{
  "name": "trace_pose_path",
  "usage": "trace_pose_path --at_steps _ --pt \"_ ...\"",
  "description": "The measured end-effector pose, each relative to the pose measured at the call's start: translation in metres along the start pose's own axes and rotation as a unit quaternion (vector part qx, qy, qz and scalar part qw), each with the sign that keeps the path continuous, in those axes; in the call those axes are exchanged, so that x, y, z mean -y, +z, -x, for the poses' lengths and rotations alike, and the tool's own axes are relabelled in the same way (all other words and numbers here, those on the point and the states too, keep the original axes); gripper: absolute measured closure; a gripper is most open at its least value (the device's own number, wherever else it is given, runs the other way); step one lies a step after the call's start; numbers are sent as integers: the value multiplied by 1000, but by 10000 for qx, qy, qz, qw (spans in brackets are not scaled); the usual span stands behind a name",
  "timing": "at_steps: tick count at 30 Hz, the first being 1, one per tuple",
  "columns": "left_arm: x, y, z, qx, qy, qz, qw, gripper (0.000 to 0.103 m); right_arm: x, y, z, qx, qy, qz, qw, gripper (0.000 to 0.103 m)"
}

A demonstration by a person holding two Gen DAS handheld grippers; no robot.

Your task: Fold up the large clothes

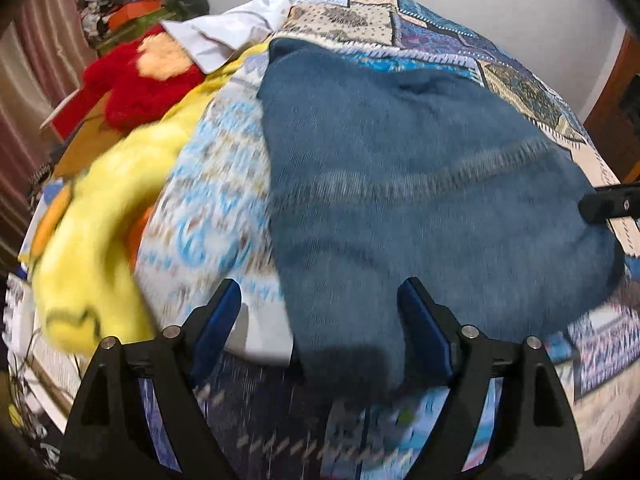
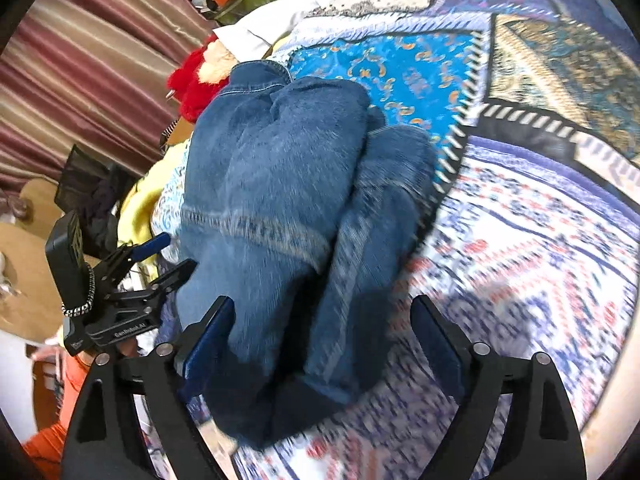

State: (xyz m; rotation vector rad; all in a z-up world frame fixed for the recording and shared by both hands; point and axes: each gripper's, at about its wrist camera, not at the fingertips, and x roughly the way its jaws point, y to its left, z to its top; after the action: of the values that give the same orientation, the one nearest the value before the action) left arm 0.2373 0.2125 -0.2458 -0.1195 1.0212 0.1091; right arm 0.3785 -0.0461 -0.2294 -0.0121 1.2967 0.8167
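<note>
Patchwork bedspread (image 2: 540,240) bare to right of folded jeans (image 2: 280,184); yellow blanket (image 1: 100,220) crowding left edge. Left claw (image 1: 320,320) and right claw (image 2: 322,332) both spread apart over near hem, gripping nothing.

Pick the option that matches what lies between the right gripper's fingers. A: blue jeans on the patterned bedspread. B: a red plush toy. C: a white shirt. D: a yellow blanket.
A: in the right wrist view the open right gripper straddles the blue jeans, which lie on the patterned bedspread; its pads do not press on the denim.
</note>
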Motion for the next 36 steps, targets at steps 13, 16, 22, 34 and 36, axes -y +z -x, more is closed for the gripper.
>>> trace_pose_path --at_steps 13,16,22,34,36 --pt "4 60 40 737 540 -152 9957 20 -39 14 69 1490 -712 650 9841 14" --pt "10 85 27 848 507 -113 9950 18 -62 39 50 1663 -748 777 9802 14" --pt "4 113 -36 328 811 223 9959 18 -56 59 -8 1171 -1126 788 9836 14" --pt "0 76 12 475 868 96 9950 15 -23 27 33 1382 -883 7 9865 14" --pt "5 72 40 736 850 47 9936 15 -37 17 60 1697 -845 111 9818 14"
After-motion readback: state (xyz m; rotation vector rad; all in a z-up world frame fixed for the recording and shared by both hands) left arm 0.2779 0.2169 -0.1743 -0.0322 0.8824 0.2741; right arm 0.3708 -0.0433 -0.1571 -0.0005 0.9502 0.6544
